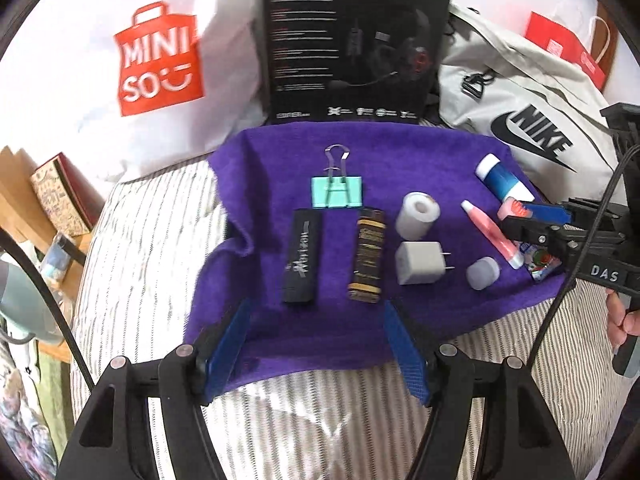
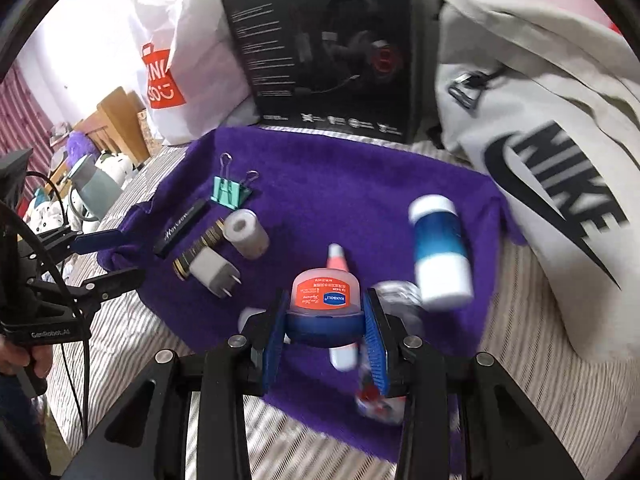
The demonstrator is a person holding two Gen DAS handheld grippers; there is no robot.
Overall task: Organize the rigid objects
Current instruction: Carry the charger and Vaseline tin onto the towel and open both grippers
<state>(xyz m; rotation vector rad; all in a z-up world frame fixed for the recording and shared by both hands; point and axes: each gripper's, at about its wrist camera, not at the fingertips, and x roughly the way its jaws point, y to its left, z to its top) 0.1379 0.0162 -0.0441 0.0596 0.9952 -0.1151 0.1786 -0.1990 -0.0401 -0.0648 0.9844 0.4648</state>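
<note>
A purple cloth lies on a striped bed and carries small objects: a teal binder clip, a black stick, a black-and-gold tube, a white roll, a white charger plug, a grey cap, a pink tube and a blue-and-white bottle. My right gripper is shut on a small pink jar with a blue lid, held above the cloth; it also shows in the left wrist view. My left gripper is open and empty over the cloth's near edge.
A black headset box stands behind the cloth. A white Miniso bag is at the back left, a grey Nike bag at the back right. A small colourful packet lies under my right gripper. Furniture stands left of the bed.
</note>
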